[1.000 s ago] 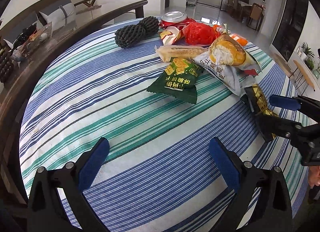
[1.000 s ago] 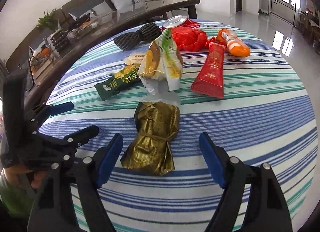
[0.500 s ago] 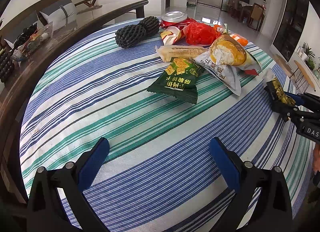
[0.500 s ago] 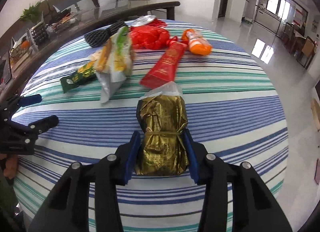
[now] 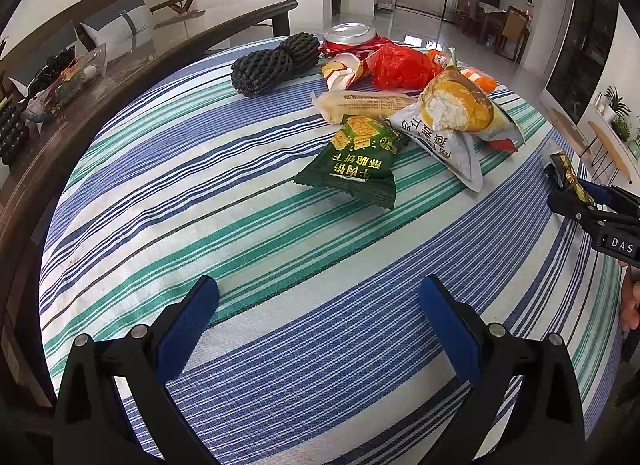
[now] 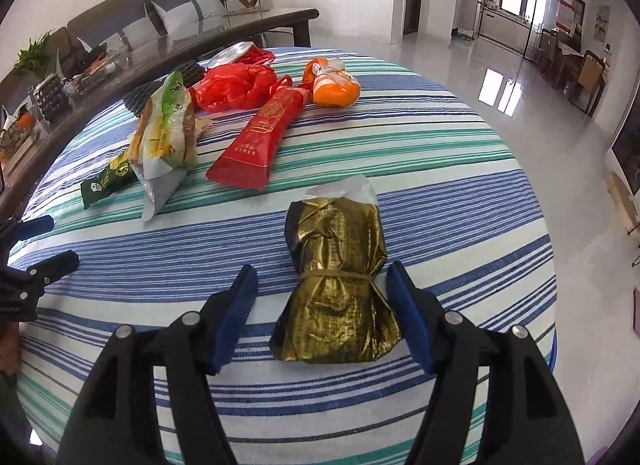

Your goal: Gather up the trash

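Striped cloth on the table carries nearly all the trash, judging from the left wrist view: 1 green packet, 1 bread bag, 1 black mesh bundle, 1 red bag, 1 can. Left gripper hovers wide open, empty.

Right wrist view: right gripper straddles 1 gold foil bag, fingers parted, right pad close beside it, left pad apart. 1 red pouch and 1 orange pack lie beyond. Collection looks barely begun; no bin visible.
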A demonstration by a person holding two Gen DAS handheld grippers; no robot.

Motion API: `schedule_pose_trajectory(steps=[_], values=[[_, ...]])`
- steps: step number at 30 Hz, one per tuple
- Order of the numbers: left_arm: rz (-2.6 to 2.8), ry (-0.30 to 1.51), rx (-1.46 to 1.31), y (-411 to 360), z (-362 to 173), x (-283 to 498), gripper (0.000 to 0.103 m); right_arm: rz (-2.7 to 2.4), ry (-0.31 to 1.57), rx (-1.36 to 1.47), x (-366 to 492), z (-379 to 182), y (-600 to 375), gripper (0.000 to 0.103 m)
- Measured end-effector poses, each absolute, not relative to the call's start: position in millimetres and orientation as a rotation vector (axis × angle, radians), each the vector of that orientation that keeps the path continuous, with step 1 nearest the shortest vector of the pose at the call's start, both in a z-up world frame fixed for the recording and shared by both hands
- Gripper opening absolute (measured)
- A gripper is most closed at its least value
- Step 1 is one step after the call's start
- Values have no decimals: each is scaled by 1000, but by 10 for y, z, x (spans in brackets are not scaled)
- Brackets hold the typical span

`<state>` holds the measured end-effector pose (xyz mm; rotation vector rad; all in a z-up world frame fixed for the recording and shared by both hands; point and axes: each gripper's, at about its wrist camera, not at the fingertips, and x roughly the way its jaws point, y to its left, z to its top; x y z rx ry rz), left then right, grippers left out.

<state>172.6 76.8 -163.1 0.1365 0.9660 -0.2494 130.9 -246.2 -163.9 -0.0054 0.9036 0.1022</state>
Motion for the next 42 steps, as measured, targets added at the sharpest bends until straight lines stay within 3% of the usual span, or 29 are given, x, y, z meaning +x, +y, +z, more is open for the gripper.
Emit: schedule_pose_trajectory(steps=[42], values=[[-248,966,136,760,-1638,1735,99,117,902,-1,1287,-1662,-2453,73]])
